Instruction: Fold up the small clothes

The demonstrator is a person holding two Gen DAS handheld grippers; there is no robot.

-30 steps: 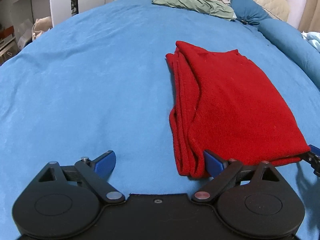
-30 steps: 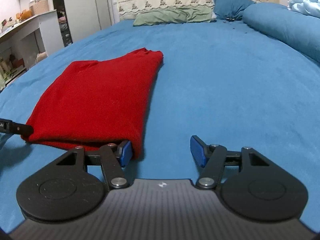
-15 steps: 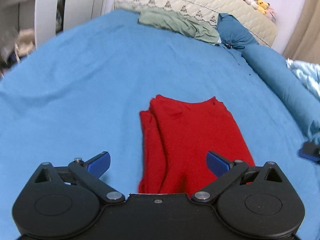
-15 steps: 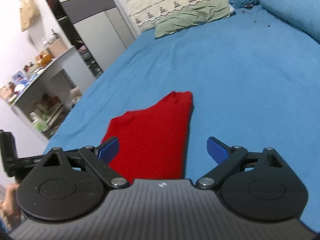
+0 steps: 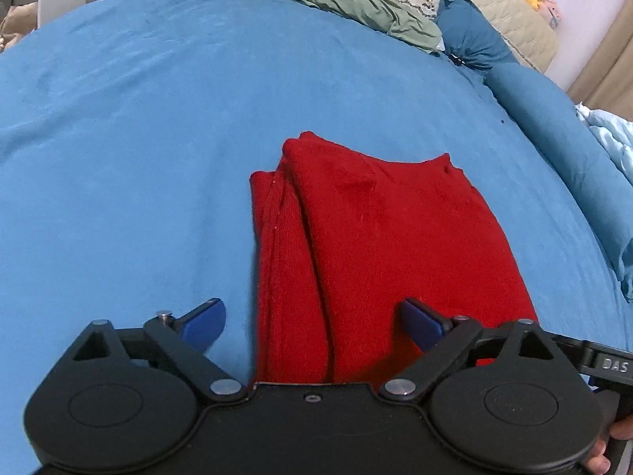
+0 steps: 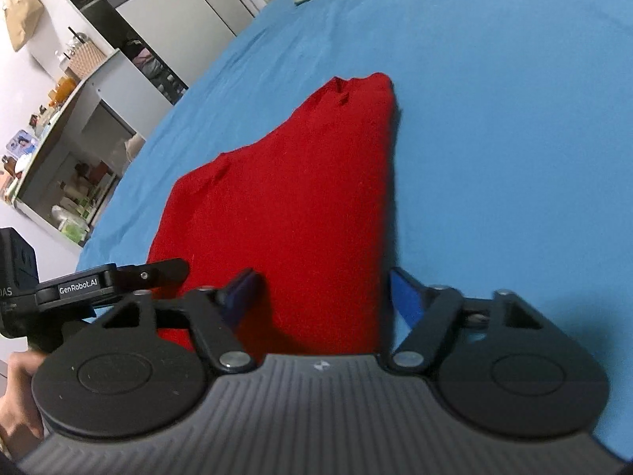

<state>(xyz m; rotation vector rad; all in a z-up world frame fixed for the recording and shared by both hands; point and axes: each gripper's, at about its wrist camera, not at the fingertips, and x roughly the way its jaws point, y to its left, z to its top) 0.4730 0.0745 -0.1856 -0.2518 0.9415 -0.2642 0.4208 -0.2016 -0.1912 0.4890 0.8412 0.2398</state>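
A red knitted garment [image 5: 379, 245] lies folded lengthwise on the blue bedsheet [image 5: 138, 138], its stacked folded edges on the left side. It also shows in the right wrist view [image 6: 292, 206]. My left gripper [image 5: 312, 322] is open and empty, raised over the garment's near-left end. My right gripper [image 6: 322, 291] is open and empty, raised over the garment's near-right end. Part of the left gripper shows at the left edge of the right wrist view [image 6: 79, 285].
A green pillow [image 5: 356, 4] and dark blue pillows [image 5: 470, 43] lie at the head of the bed by a beige headboard [image 5: 494, 4]. A blue duvet roll [image 5: 561, 130] runs along the right side. A shelf unit [image 6: 71, 158] and wardrobe [image 6: 166, 12] stand left of the bed.
Both grippers have lifted away from the garment's near corners and drawn back above it. The garment now lies flat and free on the bed.
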